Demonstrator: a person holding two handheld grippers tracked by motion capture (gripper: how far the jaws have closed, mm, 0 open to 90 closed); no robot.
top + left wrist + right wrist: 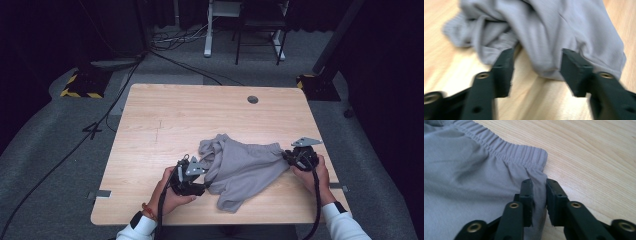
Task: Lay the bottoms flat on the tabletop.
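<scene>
Grey shorts (243,167) lie crumpled on the near half of the table (165,120), toward the right, elastic waistband (506,151) running along the far right edge. Nothing is flat yet: the left part is bunched into folds and one leg trails toward the near edge.

Right tool (300,156): jaws clamped on the cloth just below the waistband corner. In the right gripper view a thin pinch of grey fabric sits between the two black jaws, with bare wood to the right of it. I read this as a firm hold on that corner.

Left tool (190,175): released, jaws spread wide. In the left gripper view a hanging fold of the shorts sits between and just beyond the jaws, not yet pinched. That view is blurred, so I cannot tell whether either jaw touches the cloth.

My judgement of progress: early. One corner is secured, the second grip is lined up but not taken. Left to do: close the left tool on the near-left fold, draw the two holds apart to spread the garment, lay it smooth, then any folding. The bunched left side (486,32) will need the most work.
</scene>
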